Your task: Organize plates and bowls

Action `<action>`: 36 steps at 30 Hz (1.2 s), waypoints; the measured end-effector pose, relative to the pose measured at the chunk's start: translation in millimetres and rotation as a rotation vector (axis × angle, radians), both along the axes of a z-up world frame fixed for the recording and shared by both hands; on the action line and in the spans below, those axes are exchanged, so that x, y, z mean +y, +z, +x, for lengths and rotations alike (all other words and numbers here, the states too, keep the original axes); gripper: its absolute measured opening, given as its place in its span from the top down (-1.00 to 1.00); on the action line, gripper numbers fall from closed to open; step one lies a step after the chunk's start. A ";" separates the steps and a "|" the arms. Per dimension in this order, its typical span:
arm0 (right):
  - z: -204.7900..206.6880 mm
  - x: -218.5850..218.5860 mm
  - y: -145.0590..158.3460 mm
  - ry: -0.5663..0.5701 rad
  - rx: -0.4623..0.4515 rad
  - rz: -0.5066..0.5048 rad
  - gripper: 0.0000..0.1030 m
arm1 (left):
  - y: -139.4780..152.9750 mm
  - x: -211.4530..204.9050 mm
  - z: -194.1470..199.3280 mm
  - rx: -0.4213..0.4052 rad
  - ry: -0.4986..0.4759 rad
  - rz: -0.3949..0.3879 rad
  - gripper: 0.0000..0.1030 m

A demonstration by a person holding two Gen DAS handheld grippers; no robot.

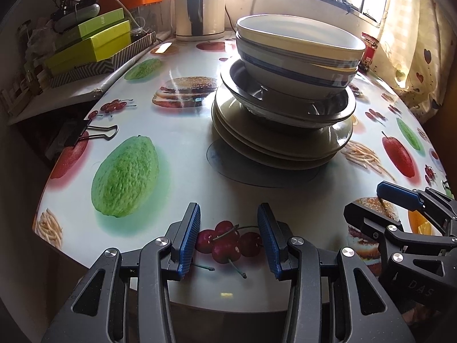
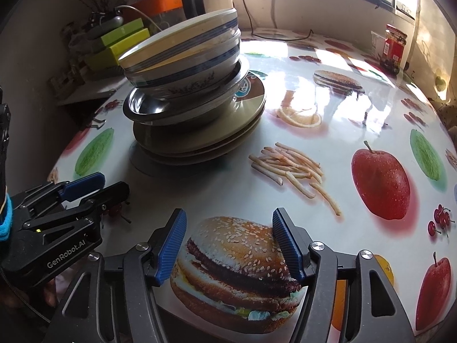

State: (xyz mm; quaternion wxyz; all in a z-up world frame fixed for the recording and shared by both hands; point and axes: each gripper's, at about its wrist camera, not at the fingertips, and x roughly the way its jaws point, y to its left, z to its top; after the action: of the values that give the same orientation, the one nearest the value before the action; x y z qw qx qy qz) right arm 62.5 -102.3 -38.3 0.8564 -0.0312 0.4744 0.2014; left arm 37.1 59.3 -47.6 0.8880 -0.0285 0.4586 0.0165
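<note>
left gripper (image 1: 228, 237) jaws apart, empty; right gripper (image 2: 228, 245) jaws apart, empty; bowls (image 1: 297, 57) stacked on plates (image 1: 274, 140).

One stack on the table (image 1: 177, 194): beige plates (image 1: 274, 145) at the bottom (three rims countable, slightly offset), a steel bowl (image 1: 285, 105) on them, two blue-banded white bowls (image 1: 297, 57) nested on top. Top bowls tilt; the stack stands upright, untouched.
</note>
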 end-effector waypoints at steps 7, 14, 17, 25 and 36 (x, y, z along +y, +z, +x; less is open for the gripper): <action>1.1 0.2 -0.9 -0.003 -0.002 -0.008 -0.34 | -0.3 -0.4 0.1 0.000 -0.001 0.002 0.17; 1.1 0.4 -1.3 -0.004 -0.002 -0.009 -0.38 | -0.7 -0.2 1.8 0.005 0.003 0.002 0.17; 1.2 0.3 -1.5 -0.004 -0.002 -0.010 -0.41 | -0.7 0.9 1.8 0.005 0.004 -0.004 0.16; 1.3 -0.6 -3.3 -0.011 -0.003 -0.018 -0.52 | -1.6 -3.8 2.6 0.012 -0.005 0.021 0.09; 0.2 0.9 -3.6 -0.013 -0.004 -0.027 -0.54 | -1.6 -4.5 2.2 0.012 -0.006 0.023 0.07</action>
State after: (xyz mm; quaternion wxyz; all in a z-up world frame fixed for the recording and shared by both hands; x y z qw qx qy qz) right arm 62.7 -101.3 -41.9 0.8582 -0.0399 0.4754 0.1894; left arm 39.3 54.8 -49.3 0.8855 -0.0168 0.4640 0.0193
